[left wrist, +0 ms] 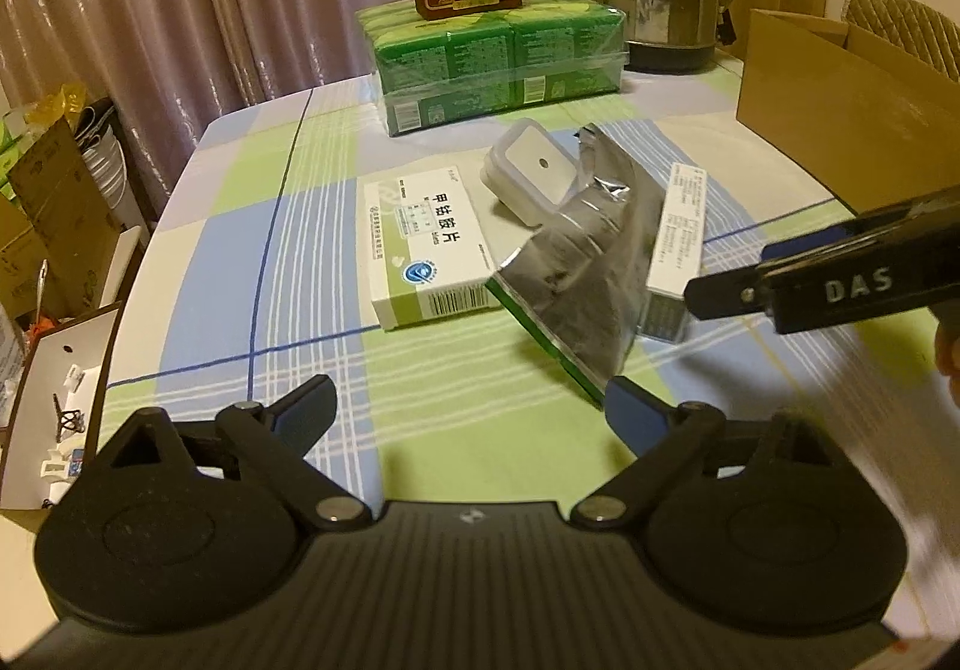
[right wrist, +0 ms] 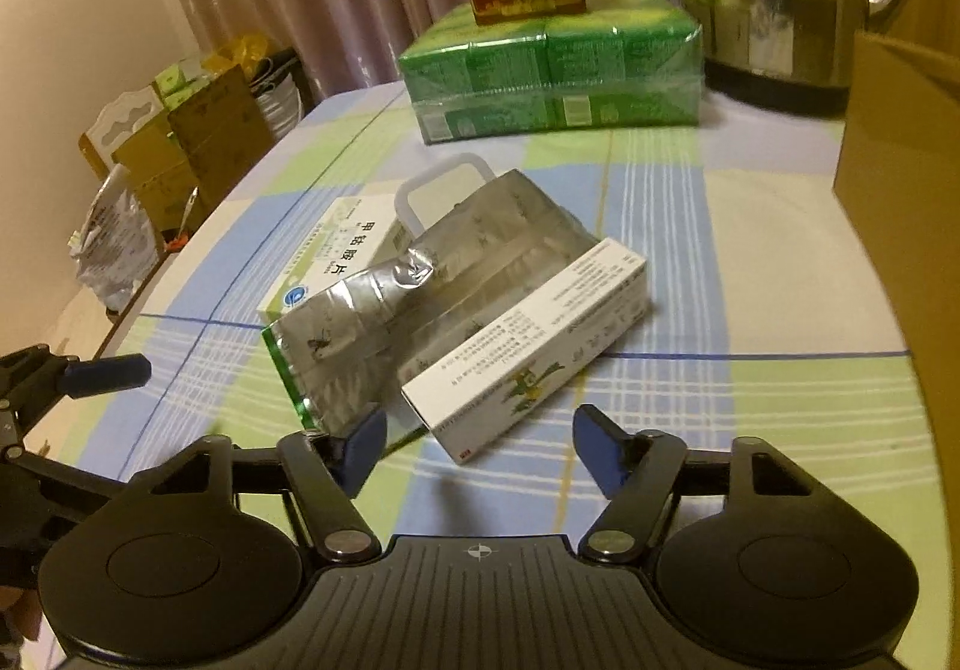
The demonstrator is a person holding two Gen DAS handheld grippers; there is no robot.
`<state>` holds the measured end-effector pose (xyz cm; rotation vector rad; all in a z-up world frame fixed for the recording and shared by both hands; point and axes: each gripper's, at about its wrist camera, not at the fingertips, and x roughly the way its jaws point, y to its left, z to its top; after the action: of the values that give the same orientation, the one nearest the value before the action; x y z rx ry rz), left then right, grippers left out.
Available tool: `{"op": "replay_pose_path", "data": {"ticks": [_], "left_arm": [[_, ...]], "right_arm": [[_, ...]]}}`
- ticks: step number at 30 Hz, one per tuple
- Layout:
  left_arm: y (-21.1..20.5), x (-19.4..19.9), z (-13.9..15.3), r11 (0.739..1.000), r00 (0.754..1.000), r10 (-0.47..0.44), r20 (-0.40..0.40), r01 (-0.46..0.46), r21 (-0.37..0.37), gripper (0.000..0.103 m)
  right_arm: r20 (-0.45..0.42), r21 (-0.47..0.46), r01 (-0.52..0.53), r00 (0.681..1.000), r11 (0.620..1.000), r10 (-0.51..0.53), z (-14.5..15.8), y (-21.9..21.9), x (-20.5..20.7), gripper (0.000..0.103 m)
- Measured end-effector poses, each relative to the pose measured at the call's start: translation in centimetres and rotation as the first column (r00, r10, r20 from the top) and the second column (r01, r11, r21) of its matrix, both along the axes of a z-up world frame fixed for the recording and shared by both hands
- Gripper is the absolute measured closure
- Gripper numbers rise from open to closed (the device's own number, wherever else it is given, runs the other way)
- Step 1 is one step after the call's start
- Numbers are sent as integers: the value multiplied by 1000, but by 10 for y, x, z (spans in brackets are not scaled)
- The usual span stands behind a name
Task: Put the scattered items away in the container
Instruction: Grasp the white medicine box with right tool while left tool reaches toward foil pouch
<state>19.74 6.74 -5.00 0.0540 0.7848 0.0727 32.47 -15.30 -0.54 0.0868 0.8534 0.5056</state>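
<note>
The long white carton lay on the checked tablecloth, leaning on the foil pouch, its length running away up-right. The right gripper was nearer, jaws apart and empty astride its near end; the left gripper gaped empty too.

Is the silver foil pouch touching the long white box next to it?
Touching. In the right wrist view the silver foil pouch runs against and under the side of the long white box, with no tablecloth visible between them.
</note>
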Motion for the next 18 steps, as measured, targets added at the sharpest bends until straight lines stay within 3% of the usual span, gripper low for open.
{"op": "replay_pose_path", "data": {"ticks": [8,18], "left_arm": [[16,9,-7,999,1000,24,7,-24,-41,14],[8,11,-1,999,999,-24,28,25,-38,14]], "right_arm": [[-21,-13,9,1000,1000,-9,-16,15,17,43],[12,-68,60,998,996,-60,-9,-4,13,71]]}}
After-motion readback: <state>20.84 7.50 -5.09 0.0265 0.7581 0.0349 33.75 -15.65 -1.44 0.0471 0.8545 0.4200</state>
